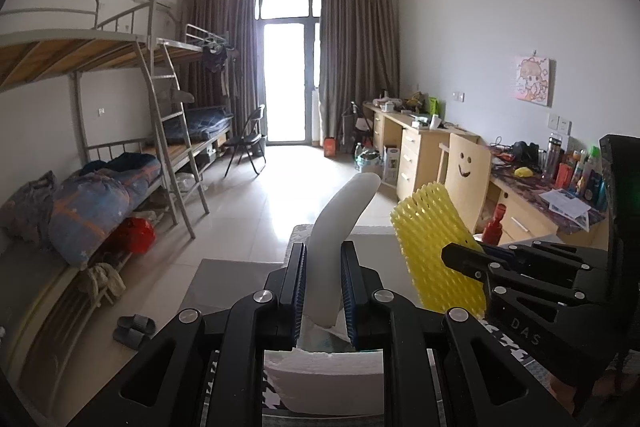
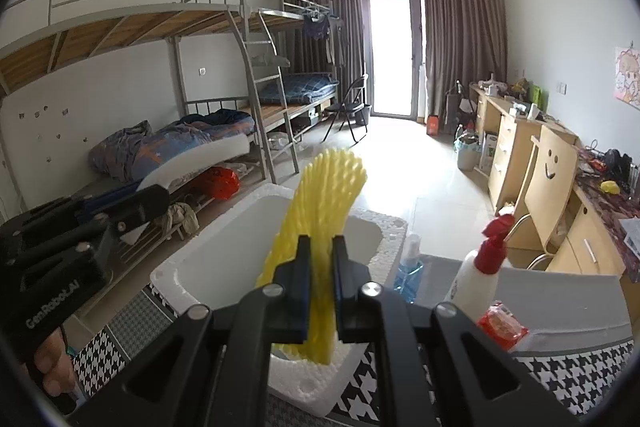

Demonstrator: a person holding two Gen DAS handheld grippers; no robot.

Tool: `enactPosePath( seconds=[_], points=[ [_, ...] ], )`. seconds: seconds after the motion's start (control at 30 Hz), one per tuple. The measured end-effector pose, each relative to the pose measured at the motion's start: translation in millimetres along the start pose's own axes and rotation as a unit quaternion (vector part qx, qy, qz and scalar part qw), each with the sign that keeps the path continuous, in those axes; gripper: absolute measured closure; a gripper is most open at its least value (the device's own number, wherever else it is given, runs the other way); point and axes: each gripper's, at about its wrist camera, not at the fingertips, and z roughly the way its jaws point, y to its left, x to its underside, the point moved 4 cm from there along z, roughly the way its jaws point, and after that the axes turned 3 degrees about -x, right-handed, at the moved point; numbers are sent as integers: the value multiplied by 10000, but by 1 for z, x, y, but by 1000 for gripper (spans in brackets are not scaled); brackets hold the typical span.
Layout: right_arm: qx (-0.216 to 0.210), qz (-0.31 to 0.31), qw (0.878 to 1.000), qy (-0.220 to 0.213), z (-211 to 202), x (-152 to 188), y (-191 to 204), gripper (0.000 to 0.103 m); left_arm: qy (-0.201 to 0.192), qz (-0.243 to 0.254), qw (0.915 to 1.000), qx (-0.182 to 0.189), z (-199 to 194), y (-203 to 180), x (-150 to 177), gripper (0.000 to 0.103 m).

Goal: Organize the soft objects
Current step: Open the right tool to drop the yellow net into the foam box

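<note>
My left gripper (image 1: 323, 291) is shut on a curved white foam strip (image 1: 344, 219) that sticks up and away from the jaws; the same white foam strip (image 2: 200, 163) shows at the left of the right wrist view. My right gripper (image 2: 321, 283) is shut on a yellow foam net sleeve (image 2: 328, 195), which stands upright above a white styrofoam box (image 2: 224, 267). In the left wrist view the yellow sleeve (image 1: 432, 235) hangs at the right, pinched by the right gripper (image 1: 476, 259). The left gripper (image 2: 136, 211) sits left of the box, with a hand under it.
A black-and-white houndstooth cloth (image 2: 576, 367) covers the table. On it stand a white spray bottle with a red top (image 2: 480, 267), a blue bottle (image 2: 410, 267) and a red packet (image 2: 500, 327). Bunk beds (image 2: 160, 75) line the left wall, desks and a chair (image 2: 548, 183) the right.
</note>
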Motion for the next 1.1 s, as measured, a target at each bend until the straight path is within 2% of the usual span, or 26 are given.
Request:
enactPosePath(
  seconds=[0.47, 0.53, 0.57, 0.63, 0.7, 0.73, 1.1],
  points=[
    [-86, -7, 9998, 169, 19, -1, -2, 89, 47, -57, 9999, -117, 0, 6, 2, 85],
    [-92, 27, 9997, 245, 23, -1, -3, 84, 43, -52, 9999, -106, 1, 7, 2, 85],
    [-88, 20, 9996, 260, 25, -1, -2, 75, 43, -49, 9999, -107, 1, 7, 2, 85],
    [-73, 8, 9995, 292, 26, 0, -2, 49, 53, -40, 9999, -106, 2, 7, 2, 85],
    [-78, -6, 9996, 285, 26, 0, 0, 31, 67, -50, 9999, -109, 1, 5, 2, 85],
    [-64, -8, 9996, 273, 26, -1, 1, 27, 75, -50, 9999, -104, 1, 5, 2, 85],
    [164, -77, 9998, 104, 15, -3, -5, 23, 125, 11, 9999, 5, 9, -1, 1, 85]
  ],
)
